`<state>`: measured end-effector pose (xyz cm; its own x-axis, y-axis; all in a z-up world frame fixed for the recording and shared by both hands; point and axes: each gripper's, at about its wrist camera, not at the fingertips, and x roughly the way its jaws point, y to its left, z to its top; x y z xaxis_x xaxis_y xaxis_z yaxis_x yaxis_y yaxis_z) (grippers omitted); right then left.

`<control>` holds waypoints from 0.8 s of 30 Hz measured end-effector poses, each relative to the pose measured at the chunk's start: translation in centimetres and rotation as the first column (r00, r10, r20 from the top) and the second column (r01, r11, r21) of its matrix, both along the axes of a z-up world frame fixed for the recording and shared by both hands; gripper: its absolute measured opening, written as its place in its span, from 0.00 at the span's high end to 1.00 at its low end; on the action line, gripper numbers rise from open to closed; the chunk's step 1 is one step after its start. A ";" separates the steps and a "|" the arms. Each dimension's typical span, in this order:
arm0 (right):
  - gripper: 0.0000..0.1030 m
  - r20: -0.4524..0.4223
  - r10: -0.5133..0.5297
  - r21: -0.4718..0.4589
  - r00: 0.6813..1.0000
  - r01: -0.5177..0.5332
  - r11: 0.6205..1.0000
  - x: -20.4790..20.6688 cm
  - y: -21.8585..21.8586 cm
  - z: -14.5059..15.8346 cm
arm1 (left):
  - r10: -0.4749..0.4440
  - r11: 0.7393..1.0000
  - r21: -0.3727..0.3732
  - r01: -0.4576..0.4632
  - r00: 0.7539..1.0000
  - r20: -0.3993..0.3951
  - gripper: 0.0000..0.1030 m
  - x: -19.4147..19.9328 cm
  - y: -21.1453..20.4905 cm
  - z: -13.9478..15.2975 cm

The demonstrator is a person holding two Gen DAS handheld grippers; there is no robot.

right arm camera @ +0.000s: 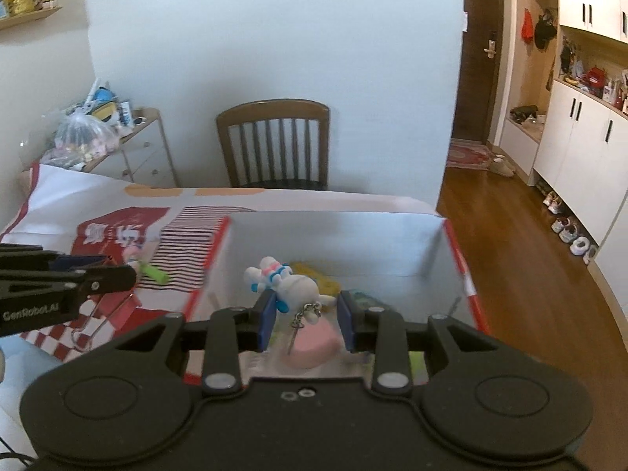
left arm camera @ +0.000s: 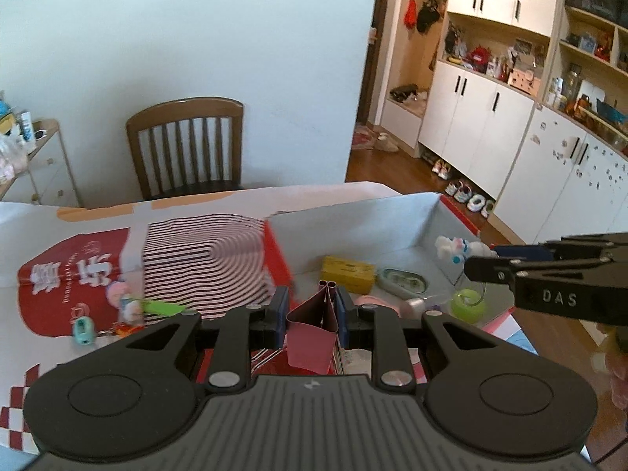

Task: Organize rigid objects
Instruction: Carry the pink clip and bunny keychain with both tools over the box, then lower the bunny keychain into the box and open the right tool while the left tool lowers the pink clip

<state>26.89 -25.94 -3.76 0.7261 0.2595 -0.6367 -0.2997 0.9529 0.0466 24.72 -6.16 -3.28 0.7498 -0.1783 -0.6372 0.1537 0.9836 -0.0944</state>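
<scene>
Dusty-red metal binder clip (left arm camera: pixel 314 327): clamped between the left tongs' pads, wire handles trailing toward the camera. White plastic figurine keychain with pink and blue trim (right arm camera: pixel 286 282): gripped in the right tongs, short chain hanging, above the open grey cardboard box with red outer sides (right arm camera: pixel 337 235).

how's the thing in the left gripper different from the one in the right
The left gripper holds a dark red binder clip, flat-sided and folded, with wire handles; the right gripper holds a white toy figure, rounded, with blue and pink trim and a ball chain hanging. The binder clip is over the table near the box's corner, the toy figure over the open box. Both are small, rigid and clamped between blue pads.
</scene>
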 end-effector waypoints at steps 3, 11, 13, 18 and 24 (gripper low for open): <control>0.69 -0.009 -0.012 0.000 1.000 0.012 1.000 1.3 -2.0 -0.4 | -0.017 1.000 0.009 0.017 1.000 -0.008 0.77 1.0 -1.9 -0.4; 0.69 -0.044 -0.001 -0.017 0.999 0.001 1.000 5.1 -5.4 -2.0 | -0.034 0.997 0.068 0.039 0.997 -0.064 0.77 4.2 -6.3 -2.8; 0.69 -0.049 -0.004 -0.026 0.999 0.002 1.000 5.9 -6.0 -2.6 | -0.030 0.995 0.088 0.038 0.996 -0.083 0.77 5.1 -7.0 -3.6; 0.69 -0.077 0.015 -0.036 0.997 -0.018 0.999 8.1 -6.3 -4.1 | -0.014 0.990 0.138 0.031 0.993 -0.119 0.77 7.0 -8.5 -5.5; 0.69 -0.115 0.070 -0.068 0.991 -0.078 0.995 10.0 -5.4 -6.0 | 0.012 0.986 0.169 0.016 0.987 -0.162 0.77 9.8 -9.4 -7.4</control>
